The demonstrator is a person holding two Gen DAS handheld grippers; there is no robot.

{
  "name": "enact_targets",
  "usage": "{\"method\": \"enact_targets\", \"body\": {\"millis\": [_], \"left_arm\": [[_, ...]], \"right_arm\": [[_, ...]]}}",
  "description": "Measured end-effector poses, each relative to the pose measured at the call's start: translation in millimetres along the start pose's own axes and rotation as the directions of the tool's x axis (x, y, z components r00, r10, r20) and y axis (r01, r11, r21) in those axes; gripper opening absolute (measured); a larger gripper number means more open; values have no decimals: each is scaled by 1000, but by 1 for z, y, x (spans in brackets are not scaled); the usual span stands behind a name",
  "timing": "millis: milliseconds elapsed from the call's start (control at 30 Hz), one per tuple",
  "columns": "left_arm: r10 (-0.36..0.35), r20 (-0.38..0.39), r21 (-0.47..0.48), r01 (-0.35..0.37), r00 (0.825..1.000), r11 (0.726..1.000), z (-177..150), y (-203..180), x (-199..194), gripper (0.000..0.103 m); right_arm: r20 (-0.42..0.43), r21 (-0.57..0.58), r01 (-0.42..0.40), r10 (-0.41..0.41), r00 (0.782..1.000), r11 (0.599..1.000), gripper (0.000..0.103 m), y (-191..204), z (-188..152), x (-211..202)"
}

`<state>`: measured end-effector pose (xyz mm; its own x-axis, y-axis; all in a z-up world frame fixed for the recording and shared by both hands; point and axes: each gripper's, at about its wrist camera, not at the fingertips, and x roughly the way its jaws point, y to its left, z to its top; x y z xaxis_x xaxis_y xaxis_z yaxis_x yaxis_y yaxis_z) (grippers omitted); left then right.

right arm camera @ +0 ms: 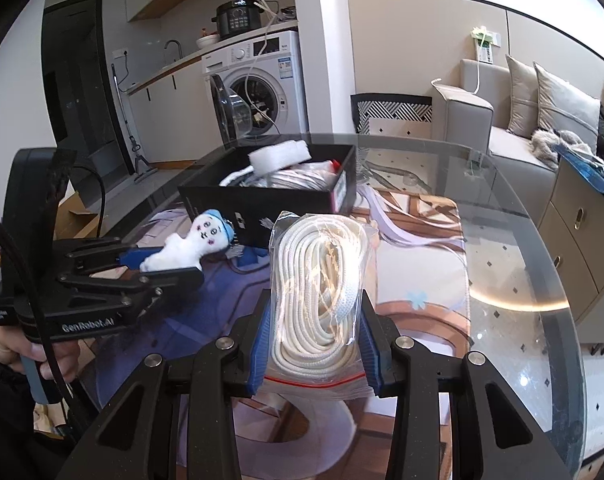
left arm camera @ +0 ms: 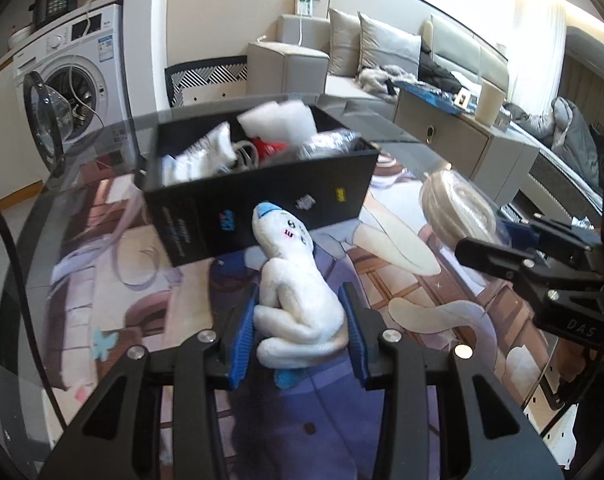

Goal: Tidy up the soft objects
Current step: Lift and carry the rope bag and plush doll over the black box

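- The round glass table [right arm camera: 514,240] fills most of both views, and a printed cartoon mat [right arm camera: 422,248] lies flat under its top.
- A black box [left arm camera: 261,200] stands on the table toward the far side, open at the top. It already holds a white foam piece [left arm camera: 277,118], pale bundled cords and something red, though the smaller contents are hard to tell apart.
- The bag of white rope [right arm camera: 322,292], a clear zip bag with a red seal strip, is the larger of the two soft things in hand. It is raised above the mat, just on the near side of the box.
- The right gripper [right arm camera: 316,344] is clamped on that bag, its blue pads [right arm camera: 261,340] pressing the lower part from both sides.
- The white plush doll [left arm camera: 297,292], with a blue cap and a stitched face, is off the table too, its head pointing at the box's near wall and close to it.
- The left gripper [left arm camera: 299,332] is closed around the doll's body, with the blue pads touching both flanks. In the right wrist view the doll's head sticks out past the fingertips.
- A hand [right arm camera: 33,356] in a dark sleeve grips the left gripper's handle at the left edge of the right wrist view.
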<state>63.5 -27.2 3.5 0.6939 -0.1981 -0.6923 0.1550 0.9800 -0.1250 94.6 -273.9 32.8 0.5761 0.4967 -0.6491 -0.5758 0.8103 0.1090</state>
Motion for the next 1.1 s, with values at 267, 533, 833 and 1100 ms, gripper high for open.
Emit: {"method": "enact_targets", "body": {"millis": [267,533,833,1100], "left_arm": [[24,67,-28,-22,997,999,11,19,-26,39],[42,102,-34,-38,994,999,26,29,-36,39],[38,125,-34,-34,991,999,47,37,-35,39],[30,130,-29,-27,991,999,65,45,-27,39]], "right_arm": [[29,-25,-29,30,999,999,39,13,15,-4],[63,-32,-50,52,997,998,39,19,33,-5],[86,-24,-62,64,994,998,39,19,54,2],[110,-13,-52,53,993,999,39,13,77,12]]}}
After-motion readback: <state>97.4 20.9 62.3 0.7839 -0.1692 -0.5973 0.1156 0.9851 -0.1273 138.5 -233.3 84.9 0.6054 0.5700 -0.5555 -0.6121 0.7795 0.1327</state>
